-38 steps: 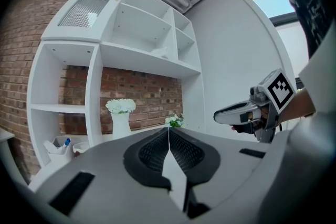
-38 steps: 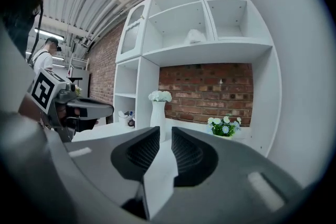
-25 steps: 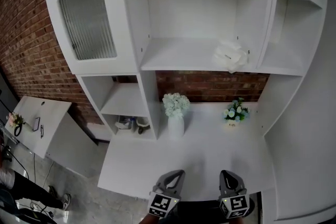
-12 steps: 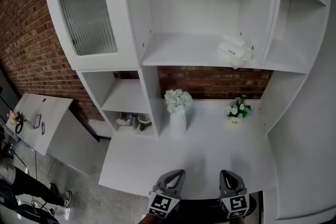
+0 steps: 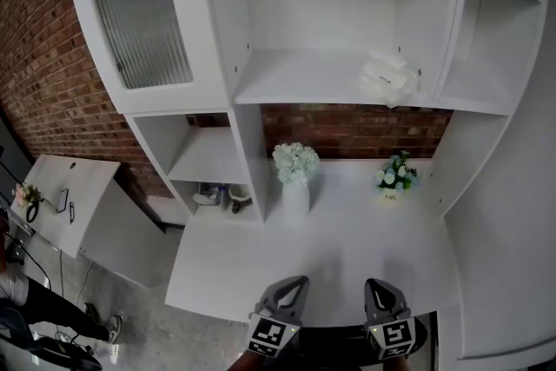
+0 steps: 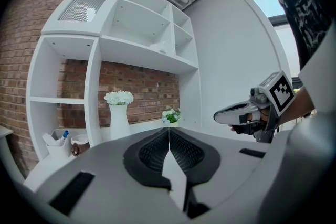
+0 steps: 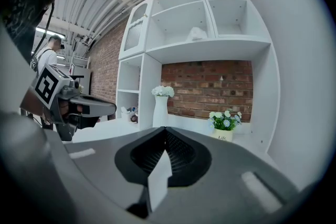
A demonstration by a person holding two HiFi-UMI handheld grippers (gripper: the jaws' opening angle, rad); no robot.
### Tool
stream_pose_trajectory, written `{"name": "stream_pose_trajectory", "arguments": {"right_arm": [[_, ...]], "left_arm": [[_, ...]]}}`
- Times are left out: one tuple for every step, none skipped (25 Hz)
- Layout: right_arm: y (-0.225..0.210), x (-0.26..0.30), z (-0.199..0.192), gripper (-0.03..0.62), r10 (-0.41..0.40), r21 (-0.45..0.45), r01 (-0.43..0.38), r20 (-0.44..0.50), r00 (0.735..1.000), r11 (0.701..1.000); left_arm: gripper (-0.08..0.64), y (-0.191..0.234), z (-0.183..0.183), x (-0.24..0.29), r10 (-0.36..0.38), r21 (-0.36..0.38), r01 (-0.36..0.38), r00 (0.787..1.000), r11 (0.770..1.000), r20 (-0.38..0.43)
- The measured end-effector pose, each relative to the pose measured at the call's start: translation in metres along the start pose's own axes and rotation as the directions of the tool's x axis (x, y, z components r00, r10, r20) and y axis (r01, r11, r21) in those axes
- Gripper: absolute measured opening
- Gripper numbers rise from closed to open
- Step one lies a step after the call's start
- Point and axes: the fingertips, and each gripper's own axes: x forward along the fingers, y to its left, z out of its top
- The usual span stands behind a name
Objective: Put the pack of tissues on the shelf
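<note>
The white pack of tissues (image 5: 389, 77) lies on the wide middle shelf (image 5: 304, 78) of the white unit, near its right wall; the right gripper view also shows the pack (image 7: 197, 33) up there. Both grippers hang low at the desk's near edge, far below the pack. My left gripper (image 5: 291, 287) is shut with nothing in it, jaws meeting (image 6: 168, 131). My right gripper (image 5: 380, 288) is shut and empty too, its jaws pressed together (image 7: 165, 132).
A white vase of white flowers (image 5: 294, 182) stands on the desk (image 5: 347, 248) at the back, a small pot of flowers (image 5: 394, 178) to its right. A low cubby holds small items (image 5: 217, 199). Glass-front cabinet door (image 5: 143, 22) at upper left.
The head view has tilted slightly, so the shelf unit sits a little lower and more to the right in the frame. Both grippers and the pack of tissues stay where they were.
</note>
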Motion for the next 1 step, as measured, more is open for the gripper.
{"name": "stream_pose_trajectory", "arguments": {"right_arm": [[0.0000,-0.0001,-0.0001,0.005,-0.001,0.001,0.001,-0.001,1.000,1.000]], "left_arm": [[0.012,-0.0004,-0.0001,0.0001,-0.003,0.000,0.003,1.000,1.000,-0.002]]}}
